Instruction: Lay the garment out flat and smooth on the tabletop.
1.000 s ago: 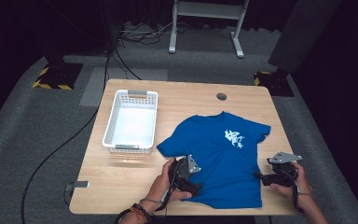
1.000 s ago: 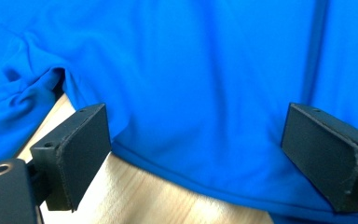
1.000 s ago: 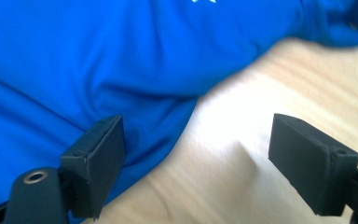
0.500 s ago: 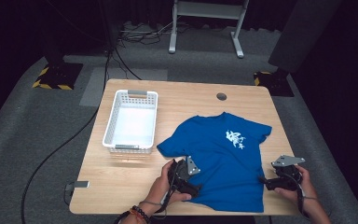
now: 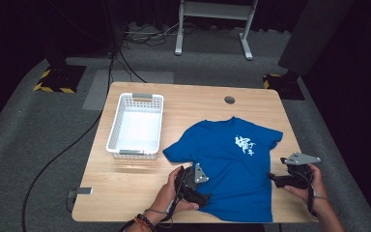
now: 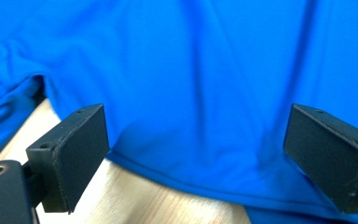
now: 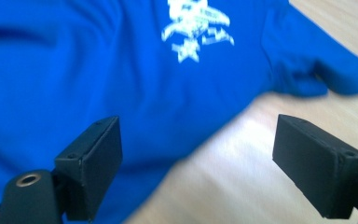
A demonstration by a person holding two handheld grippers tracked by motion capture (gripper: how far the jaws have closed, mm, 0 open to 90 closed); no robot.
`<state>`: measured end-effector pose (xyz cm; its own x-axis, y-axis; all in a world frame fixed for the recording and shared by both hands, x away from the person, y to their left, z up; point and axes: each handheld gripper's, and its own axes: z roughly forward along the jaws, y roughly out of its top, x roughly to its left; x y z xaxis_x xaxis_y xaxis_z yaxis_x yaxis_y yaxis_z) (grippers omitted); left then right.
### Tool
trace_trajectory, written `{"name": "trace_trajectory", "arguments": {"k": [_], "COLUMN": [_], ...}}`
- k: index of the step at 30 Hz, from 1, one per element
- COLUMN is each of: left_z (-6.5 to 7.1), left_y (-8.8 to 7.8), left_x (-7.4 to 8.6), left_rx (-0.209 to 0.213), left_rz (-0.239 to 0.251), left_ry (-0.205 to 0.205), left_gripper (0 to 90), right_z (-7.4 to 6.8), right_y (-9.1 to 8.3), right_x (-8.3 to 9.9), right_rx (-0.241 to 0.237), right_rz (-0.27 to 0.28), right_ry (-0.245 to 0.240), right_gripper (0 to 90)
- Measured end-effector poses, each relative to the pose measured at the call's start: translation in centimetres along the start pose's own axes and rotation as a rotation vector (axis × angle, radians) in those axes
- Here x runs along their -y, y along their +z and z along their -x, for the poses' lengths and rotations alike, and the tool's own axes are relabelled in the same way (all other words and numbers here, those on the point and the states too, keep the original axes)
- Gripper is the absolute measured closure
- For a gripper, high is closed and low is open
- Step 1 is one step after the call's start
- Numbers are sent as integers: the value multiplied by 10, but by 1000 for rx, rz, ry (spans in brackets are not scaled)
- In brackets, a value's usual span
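Blue fabric: the T-shirt (image 5: 232, 169) lies spread flat, print side up, on the right half of the wooden table (image 5: 125, 193), with its hem toward my side and its collar toward the far edge.
White print: I see a small white graphic (image 5: 244, 144) on the chest, and again at the top of the right gripper view (image 7: 196, 25).
Sleeves: one sleeve (image 5: 176, 147) points toward the basket; the other (image 5: 273, 137) lies near the table's right edge.
Left gripper (image 5: 205, 197): I hold it over the shirt's near left part, at the hem; its jaws stand wide apart with nothing pinched, and in the left gripper view the hem edge (image 6: 186, 184) runs between them over bare wood.
Right gripper (image 5: 270, 176): I hold it at the shirt's right side edge; its jaws are spread wide and grip nothing, the cloth edge and bare wood showing between them in the right gripper view.
Left hand (image 5: 166, 195): wrapped around the left gripper's body, wrist bands visible.
Right hand (image 5: 311, 186): at the table's near right corner, beside the shirt.
White basket (image 5: 113, 137): plastic, lattice-walled, just left of the shirt and not touching it.
Table hole (image 5: 229, 100): a round cable port beyond the collar.
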<state>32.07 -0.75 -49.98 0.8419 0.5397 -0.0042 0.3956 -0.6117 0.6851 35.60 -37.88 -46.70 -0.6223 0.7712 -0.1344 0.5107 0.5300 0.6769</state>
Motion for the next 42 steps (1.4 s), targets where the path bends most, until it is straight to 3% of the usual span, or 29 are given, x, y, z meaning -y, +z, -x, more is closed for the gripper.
{"name": "trace_trajectory", "arguments": {"k": [7, 9, 15, 18, 21, 24, 32, 35, 38, 42], "left_z": [8, 10, 13, 13, 13, 14, 16, 16, 16, 15], "left_y": [6, 7, 7, 6, 7, 6, 7, 7, 7, 7], "left_x": [0, 1, 2, 4, 5, 5, 5, 5, 5, 5], "left_rx": [16, 31, 51, 50, 51, 45, 41, 42, 43, 46], "left_rz": [-20, -12, -12, -3, 8, 7, 5, 6, 6, 6], "left_ry": [53, 44, 59, 56, 52, 43, 35, 35, 36, 39], "left_gripper": [56, 51, 50, 51, 50, 48, 40, 40, 39, 40], "right_z": [5, 5, -1, 0, 5, 11, 34, 43, 54, 67], "right_y": [27, 36, 50, 55, 54, 50, 33, 30, 33, 38], "right_x": [-25, -29, -28, -23, -19, -16, -26, -33, -41, -44], "right_rx": [-13, -12, -36, -27, -42, -17, -29, -10, 55, 74], "right_rz": [11, -4, -23, -61, -71, -85, 30, 50, 37, 32], "right_ry": [-3, -1, -18, -29, -2, -1, 72, 87, 66, 65], "right_gripper": [142, 130, 103, 99, 83, 84, 63, 72, 88, 109]}}
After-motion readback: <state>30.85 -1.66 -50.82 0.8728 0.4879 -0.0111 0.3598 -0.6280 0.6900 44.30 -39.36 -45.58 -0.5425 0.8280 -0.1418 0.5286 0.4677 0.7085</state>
